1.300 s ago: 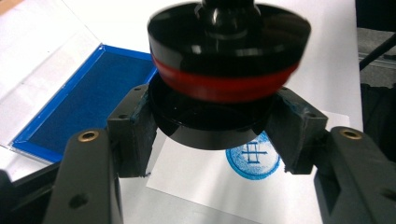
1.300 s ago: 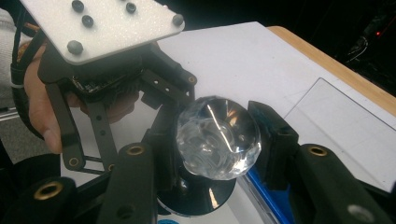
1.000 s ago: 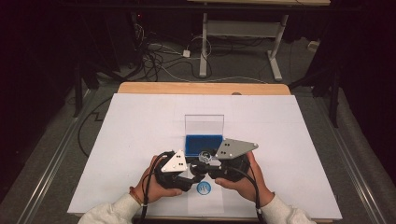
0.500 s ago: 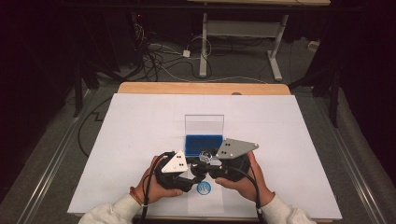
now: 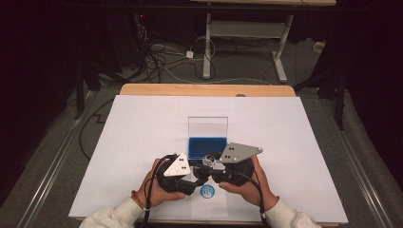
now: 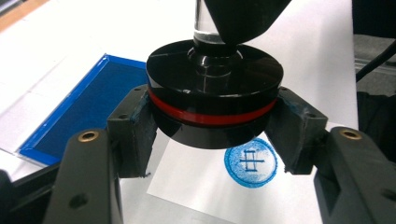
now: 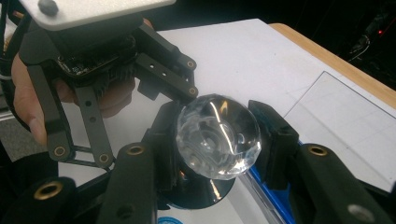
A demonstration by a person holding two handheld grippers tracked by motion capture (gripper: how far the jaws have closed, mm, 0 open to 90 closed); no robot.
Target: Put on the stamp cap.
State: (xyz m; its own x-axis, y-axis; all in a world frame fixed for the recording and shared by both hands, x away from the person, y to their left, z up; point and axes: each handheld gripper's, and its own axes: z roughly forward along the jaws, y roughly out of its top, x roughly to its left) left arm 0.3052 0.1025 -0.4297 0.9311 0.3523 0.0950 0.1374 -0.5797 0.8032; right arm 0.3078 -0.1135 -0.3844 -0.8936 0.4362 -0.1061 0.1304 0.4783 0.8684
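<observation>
1. Stamp (image 6: 215,93): a round black disc with a red band round its middle and a clear faceted knob (image 7: 217,135) on top, held in the air just above a white sheet of paper (image 6: 196,186) on the desk (image 5: 204,90).
2. The left hand-held gripper (image 6: 212,133) has its jaws closed on the black disc, one pad on each side at the level of the red band; blue ink smears show on the left pad (image 6: 142,135).
3. The right hand-held gripper (image 7: 219,140) has its jaws closed on the clear knob, one pad on each side of it.
4. In the high view the left hand-held gripper (image 5: 197,173) and the right hand-held gripper (image 5: 209,164) meet near the desk's front edge, each held in one hand, with grey three-cornered plates on top.
5. A round blue stamped mark (image 6: 250,161) lies on the paper, just beneath and slightly to one side of the raised stamp; lines cross inside the circle.
6. A blue ink pad (image 5: 206,147) in an open case sits just beyond the grippers, its clear lid (image 5: 207,127) standing upright behind it.
7. White covering (image 5: 142,133) spreads over most of the desk, with the wooden edge bare at the far side.
</observation>
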